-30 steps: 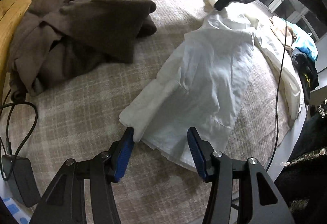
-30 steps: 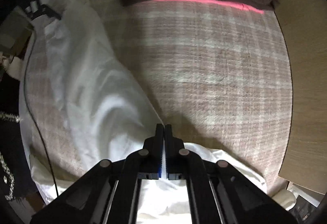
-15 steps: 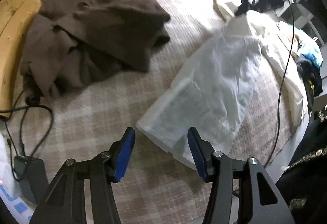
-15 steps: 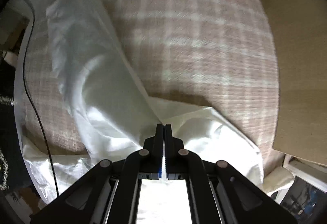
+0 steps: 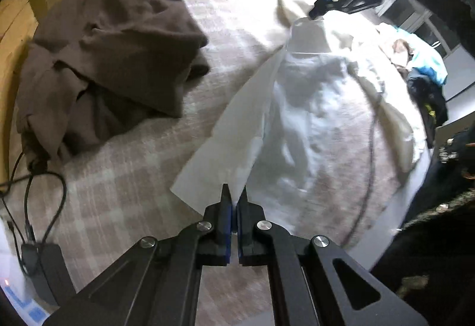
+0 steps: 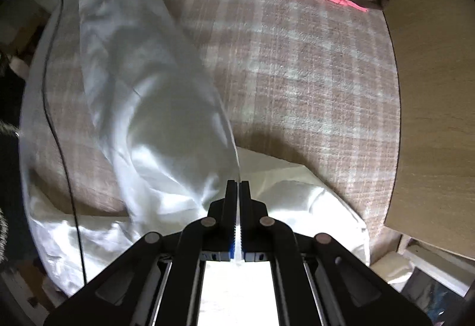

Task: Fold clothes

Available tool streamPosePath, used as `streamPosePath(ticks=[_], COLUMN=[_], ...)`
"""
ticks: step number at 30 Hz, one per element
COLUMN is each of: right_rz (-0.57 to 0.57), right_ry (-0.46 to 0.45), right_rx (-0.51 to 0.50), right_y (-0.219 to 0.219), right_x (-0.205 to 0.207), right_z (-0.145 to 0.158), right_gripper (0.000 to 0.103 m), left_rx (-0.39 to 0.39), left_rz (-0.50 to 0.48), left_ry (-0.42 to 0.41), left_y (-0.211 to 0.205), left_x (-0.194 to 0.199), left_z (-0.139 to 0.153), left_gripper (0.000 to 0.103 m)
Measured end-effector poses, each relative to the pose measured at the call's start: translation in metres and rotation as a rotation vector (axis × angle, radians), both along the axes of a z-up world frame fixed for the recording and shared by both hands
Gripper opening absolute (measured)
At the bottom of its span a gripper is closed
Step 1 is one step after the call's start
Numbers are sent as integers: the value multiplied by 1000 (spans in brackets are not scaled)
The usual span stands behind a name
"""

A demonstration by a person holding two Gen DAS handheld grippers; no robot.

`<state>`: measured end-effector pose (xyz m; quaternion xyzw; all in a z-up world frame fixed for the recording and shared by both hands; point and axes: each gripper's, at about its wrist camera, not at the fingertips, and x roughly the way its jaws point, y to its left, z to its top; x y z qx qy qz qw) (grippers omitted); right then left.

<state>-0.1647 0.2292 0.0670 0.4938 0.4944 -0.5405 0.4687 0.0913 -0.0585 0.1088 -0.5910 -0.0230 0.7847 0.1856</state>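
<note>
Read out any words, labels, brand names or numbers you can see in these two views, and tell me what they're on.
No readable text in either view.
Blue marks on the white surface at the lower left edge of the left wrist view: too blurred to read.

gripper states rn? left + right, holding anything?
Left gripper: jaws have just closed, shut on the near edge of the white garment.
Right gripper: shut, pinching the same white garment's far end.
</note>
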Motion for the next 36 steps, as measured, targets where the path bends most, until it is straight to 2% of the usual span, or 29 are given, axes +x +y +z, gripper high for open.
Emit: streamPosePath(ticks=[1,2,4,5,6,8,9,10,11,13,17,19,22,24,25,27,29,31,34,36], right_rz=[-2,6,24,53,82,123,123,114,106,87,48,19,-22,-48,-37,-21,-6,-36,-93,-81], right_ry=[24,20,11,22,32,34,7,-19,-46,-66,-200,-240,-168,-120,-101,-87,-70,3,95,123], right_rx=[-24,-51,-102,-118,-133,-137,-126,-107,-88,-85,-156,-190,-115,-65,-45,-58,-71,-104,-202,-295], right_y=[-4,-7,-13,-17,-20,-31,-39,-38,-38,-35,-25,-18,-31,-39,-38,-31,-25,-14,2,4], right_x=[-1,2,7,13,18,25,24,23,23,18,9,3,-23,-40,-38,-22,-6,-1,13,42], right_z=[1,3,6,6,5,-1,-4,-8,-12,-9,23,34,6,-12,-18,-13,-8,8,39,58], right_gripper=[3,8,28,45,50,50,42,30,0,2,1,1,1,1,1,3,5,12,13,13], left_rx=[5,10,18,18,19,12,15,19,17,44,101,77,-16,-69,-95,-136,-147,-151,-99,-62], left_rz=[1,2,5,9,11,23,24,25,29,28,-7,-21,54,68,74,70,57,50,130,188], left_ry=[-2,-4,-19,-28,-47,-68,-78,-89,-93,-99,-129,-144,-201,-197,-195,-167,-161,-157,-126,-102], left_y=[1,3,-2,3,12,5,4,4,4,7,12,8,-15,-21,-24,-24,-22,-20,-31,-39], left_x=[-1,-2,-3,-8,-16,-9,-9,-9,-9,-6,3,-3,-27,-37,-41,-39,-32,-24,-8,7], left_z=[3,6,7,6,2,1,2,2,3,8,21,17,-15,-24,-28,-22,-18,-14,-1,7], left_gripper=[2,2,2,2,2,2,2,2,2,2,2,6,6,12,25,44,45,45,45,45])
